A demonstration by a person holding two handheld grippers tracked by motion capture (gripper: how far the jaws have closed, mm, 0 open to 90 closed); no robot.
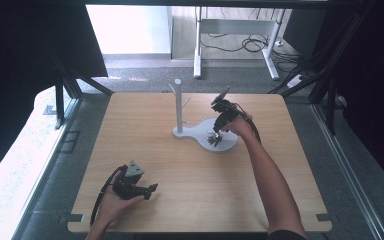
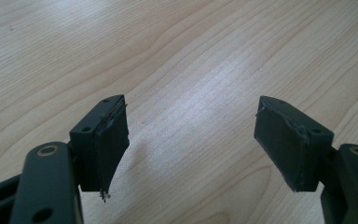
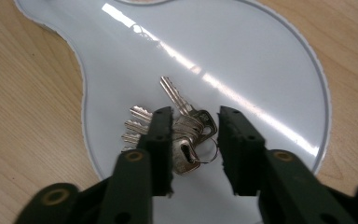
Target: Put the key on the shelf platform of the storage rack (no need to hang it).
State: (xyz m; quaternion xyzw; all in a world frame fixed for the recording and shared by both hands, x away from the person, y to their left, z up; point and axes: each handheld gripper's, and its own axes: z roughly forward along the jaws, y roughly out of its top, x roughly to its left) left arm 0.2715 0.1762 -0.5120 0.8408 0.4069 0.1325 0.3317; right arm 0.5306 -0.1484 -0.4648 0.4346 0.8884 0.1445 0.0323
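A bunch of silver keys on a ring lies on the round dish of a white stand. My right gripper hangs just above them, jaws parted, with the ring and key heads in the gap and no pad pressing on them. In the high view this gripper points down at the dish right of centre. My left gripper rests low near the table's front left. Its jaws stand wide open over bare wood with nothing between them.
A white post with short pegs rises from the stand's left end. The wooden table has bare room in front and on both sides. Dark frame struts and desk legs stand beyond its far edge.
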